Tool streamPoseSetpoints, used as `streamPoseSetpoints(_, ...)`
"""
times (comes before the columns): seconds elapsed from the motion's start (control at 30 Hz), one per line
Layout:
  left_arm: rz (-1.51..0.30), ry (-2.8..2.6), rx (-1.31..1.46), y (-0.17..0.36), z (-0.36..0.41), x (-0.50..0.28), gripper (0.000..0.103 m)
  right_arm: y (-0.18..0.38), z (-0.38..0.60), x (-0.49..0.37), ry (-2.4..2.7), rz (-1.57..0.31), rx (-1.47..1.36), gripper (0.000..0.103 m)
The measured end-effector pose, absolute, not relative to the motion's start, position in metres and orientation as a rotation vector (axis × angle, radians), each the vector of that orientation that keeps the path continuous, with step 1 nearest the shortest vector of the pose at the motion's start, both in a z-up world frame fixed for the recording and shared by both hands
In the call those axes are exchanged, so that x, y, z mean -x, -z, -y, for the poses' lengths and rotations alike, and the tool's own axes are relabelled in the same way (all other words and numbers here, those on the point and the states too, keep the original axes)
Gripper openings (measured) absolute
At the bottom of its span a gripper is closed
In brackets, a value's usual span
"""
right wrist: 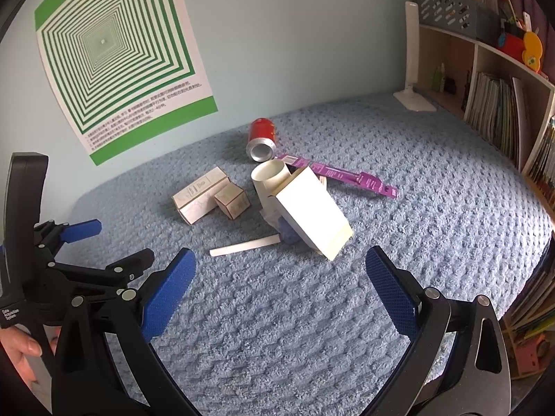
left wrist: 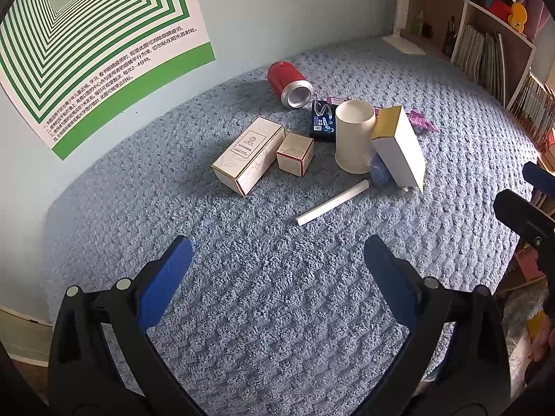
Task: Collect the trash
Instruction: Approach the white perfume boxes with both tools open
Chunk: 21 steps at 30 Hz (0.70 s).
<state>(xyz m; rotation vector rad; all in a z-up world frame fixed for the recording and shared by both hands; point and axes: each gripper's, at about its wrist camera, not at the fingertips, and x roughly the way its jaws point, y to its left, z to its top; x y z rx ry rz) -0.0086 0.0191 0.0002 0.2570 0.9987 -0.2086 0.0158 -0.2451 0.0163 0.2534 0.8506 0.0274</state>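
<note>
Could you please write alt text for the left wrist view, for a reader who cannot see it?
The open left tool hovers over a blue blanket, facing scattered trash: a red can on its side, small boxes, a white cup and a white stick.

Glossy metal can (left wrist: 289,83), matt paper cup (left wrist: 353,137), nubby cloth mat (left wrist: 277,294)

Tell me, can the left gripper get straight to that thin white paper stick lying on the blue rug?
Probably yes. The left gripper is open, and only bare blue rug lies between it and the thin white paper stick, which lies apart from the other trash.
</note>
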Motion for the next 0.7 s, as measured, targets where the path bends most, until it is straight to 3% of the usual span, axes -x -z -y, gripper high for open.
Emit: streamPoseSetpoints(0.7, -1.009, 0.192, -0.249, 0.0033, -0.0256, 0.0095, 0.096, -0.0136, 0.2427, -0.0168, -0.042, -0.858, -0.247, 0.097)
